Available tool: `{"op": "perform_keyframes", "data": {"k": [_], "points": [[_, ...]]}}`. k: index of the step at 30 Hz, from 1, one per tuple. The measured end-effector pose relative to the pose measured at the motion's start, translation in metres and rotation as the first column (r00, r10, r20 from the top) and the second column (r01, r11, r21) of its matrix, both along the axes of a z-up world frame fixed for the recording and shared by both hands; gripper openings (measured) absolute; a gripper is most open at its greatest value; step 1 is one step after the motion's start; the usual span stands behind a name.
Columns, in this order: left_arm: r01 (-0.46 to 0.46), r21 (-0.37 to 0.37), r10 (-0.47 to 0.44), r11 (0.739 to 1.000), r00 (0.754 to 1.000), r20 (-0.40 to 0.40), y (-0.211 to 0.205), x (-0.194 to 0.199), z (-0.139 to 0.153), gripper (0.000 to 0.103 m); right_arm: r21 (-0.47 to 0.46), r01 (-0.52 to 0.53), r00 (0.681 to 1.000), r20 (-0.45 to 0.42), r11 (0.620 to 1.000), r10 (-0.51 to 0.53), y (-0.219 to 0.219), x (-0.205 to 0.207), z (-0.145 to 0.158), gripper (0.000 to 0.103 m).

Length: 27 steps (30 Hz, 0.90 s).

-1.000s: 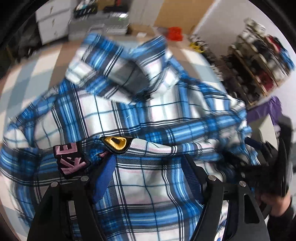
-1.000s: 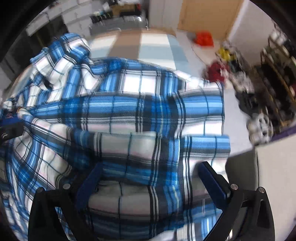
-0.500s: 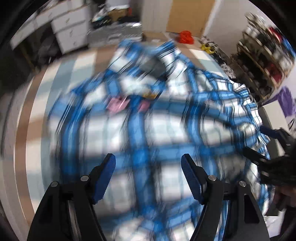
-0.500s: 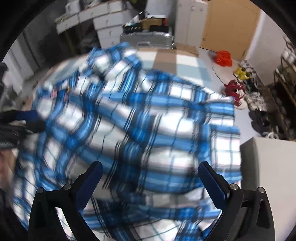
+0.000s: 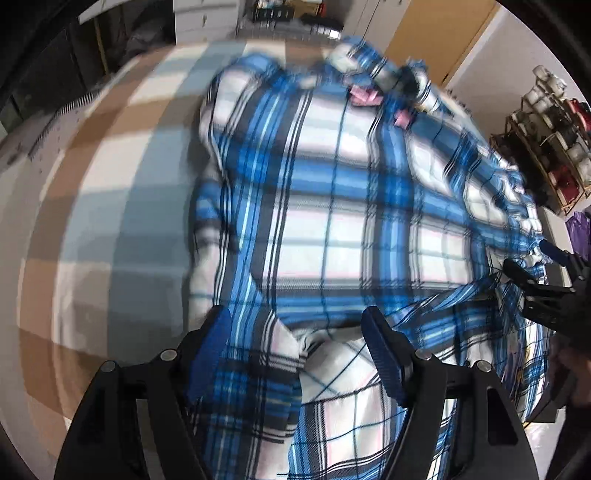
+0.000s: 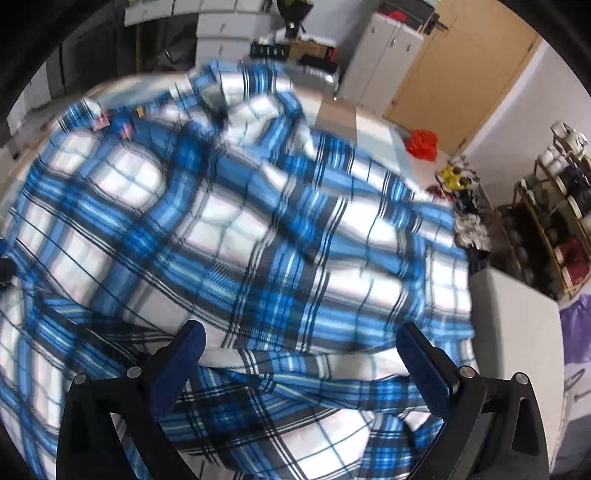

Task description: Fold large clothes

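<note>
Shirt (image 5: 354,229) lies spread on the surface (image 5: 110,206), covering its right part in the left wrist view. Shelf rack (image 6: 554,221) stands right of the surface; cabinets (image 6: 384,59) stand behind it.

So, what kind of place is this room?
Probably a lived-in bedroom or storage room at home: a shoe rack, white drawers, a wooden door, and a plaid shirt on a checked cover.

Plaid shirt (image 5: 332,229) smeared by motion blur, lower part cut off at frame bottom; pink patches (image 5: 364,96) illegible; bedspread (image 5: 122,177) mostly hidden beneath cloth; shelf items (image 6: 565,236) indistinct.
</note>
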<state>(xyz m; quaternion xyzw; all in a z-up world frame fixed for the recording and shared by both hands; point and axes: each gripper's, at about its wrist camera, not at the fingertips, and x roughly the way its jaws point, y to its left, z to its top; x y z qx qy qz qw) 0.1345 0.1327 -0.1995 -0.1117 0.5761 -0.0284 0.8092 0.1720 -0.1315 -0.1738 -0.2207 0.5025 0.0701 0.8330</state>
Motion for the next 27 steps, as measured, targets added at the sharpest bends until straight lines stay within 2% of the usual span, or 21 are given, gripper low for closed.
{"op": "perform_keyframes", "data": {"k": [2,4,5,7,10,13,15,16,17,19,20,21,23,24,27], "points": [[0.065,0.07,-0.065,0.995,0.998,-0.009,-0.013,0.001,-0.004,0.074,0.025,0.014,0.999,0.038,1.0,-0.015,-0.003,-0.003,-0.005,0.103],[0.125,0.105,-0.123,0.987,0.992,-0.027,-0.021,0.007,-0.001,0.074,0.041,0.04,0.999,-0.037,0.998,-0.038,-0.005,0.003,-0.002,0.103],[0.145,0.094,-0.144,0.985,0.989,-0.015,-0.023,0.011,0.007,0.074,0.068,0.045,0.998,-0.056,0.997,-0.041,-0.006,0.006,0.004,0.103],[0.153,0.073,-0.156,0.986,0.987,0.031,-0.023,0.028,0.029,0.074,0.144,0.042,0.998,-0.046,0.989,-0.036,-0.006,0.003,0.032,0.103],[0.125,0.087,-0.131,0.988,0.989,0.075,-0.02,0.065,0.06,0.074,0.22,0.052,0.999,-0.022,0.974,-0.048,-0.008,0.02,0.085,0.103],[0.11,0.055,-0.116,0.992,0.988,0.102,-0.018,0.127,0.079,0.074,0.294,0.081,0.996,-0.044,0.952,-0.072,-0.008,0.066,0.117,0.103],[0.087,0.044,-0.091,0.995,0.993,0.077,-0.01,0.149,0.076,0.074,0.304,0.135,0.991,-0.059,0.943,-0.123,-0.003,0.104,0.124,0.103],[0.058,-0.002,-0.057,0.998,0.997,0.052,-0.006,0.178,0.071,0.074,0.323,0.174,0.984,-0.097,0.93,-0.15,-0.001,0.128,0.127,0.103],[0.019,-0.046,-0.018,0.999,0.999,0.036,0.003,0.188,0.066,0.074,0.343,0.198,0.978,-0.128,0.918,-0.163,0.005,0.149,0.123,0.103],[-0.076,-0.131,0.077,0.988,0.997,-0.002,0.016,0.182,0.058,0.074,0.372,0.233,0.967,-0.185,0.899,-0.174,0.009,0.189,0.108,0.103],[-0.123,-0.191,0.118,0.974,0.992,-0.04,0.021,0.202,0.048,0.074,0.371,0.256,0.958,-0.224,0.893,-0.181,0.016,0.209,0.099,0.103],[-0.154,-0.229,0.143,0.961,0.988,-0.064,0.016,0.195,0.048,0.074,0.367,0.273,0.95,-0.248,0.889,-0.189,0.021,0.226,0.086,0.103],[-0.223,-0.351,0.192,0.91,0.974,-0.122,0.022,0.215,0.03,0.074,0.362,0.292,0.938,-0.286,0.885,-0.193,0.029,0.249,0.065,0.103],[-0.246,-0.362,0.216,0.899,0.969,-0.121,0.022,0.223,0.026,0.074,0.345,0.299,0.931,-0.309,0.89,-0.193,0.037,0.265,0.052,0.103],[-0.241,-0.354,0.221,0.904,0.971,-0.096,0.015,0.239,0.038,0.074,0.27,0.265,0.923,-0.349,0.926,-0.162,0.063,0.291,0.029,0.103]]}}
